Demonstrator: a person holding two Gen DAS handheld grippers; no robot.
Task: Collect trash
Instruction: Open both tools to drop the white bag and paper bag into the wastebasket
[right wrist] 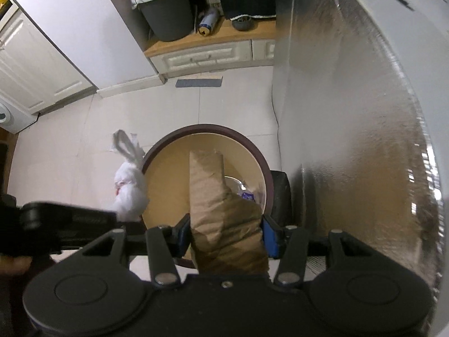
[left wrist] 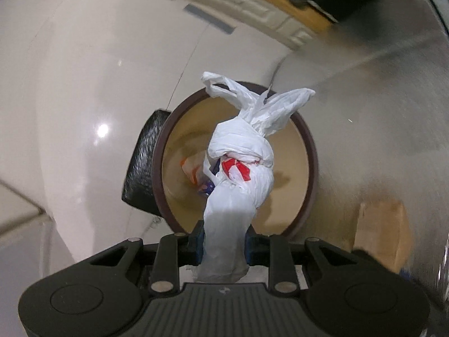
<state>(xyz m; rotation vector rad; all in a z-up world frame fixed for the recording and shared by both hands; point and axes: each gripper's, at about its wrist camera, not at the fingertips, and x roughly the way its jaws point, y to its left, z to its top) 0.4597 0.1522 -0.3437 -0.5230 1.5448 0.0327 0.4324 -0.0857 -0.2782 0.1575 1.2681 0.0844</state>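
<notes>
My left gripper [left wrist: 224, 245] is shut on a knotted white plastic bag [left wrist: 241, 151] with red print, held above the round bin [left wrist: 308, 151], which has a dark brown rim and tan inside. Some wrappers [left wrist: 196, 174] lie at the bin's bottom. My right gripper [right wrist: 226, 236] is shut on a crumpled brown paper bag [right wrist: 213, 193], held over the same bin [right wrist: 168, 146]. In the right wrist view the white bag [right wrist: 129, 191] and the left gripper's arm sit just left of the bin's rim.
A silver appliance wall [right wrist: 350, 112] stands close on the right. A black pedal or block [left wrist: 143, 168] sits beside the bin. White tiled floor [right wrist: 70, 146] lies around. A dark bucket [right wrist: 165, 14] on a wooden counter and white cabinets [right wrist: 33, 64] are farther back.
</notes>
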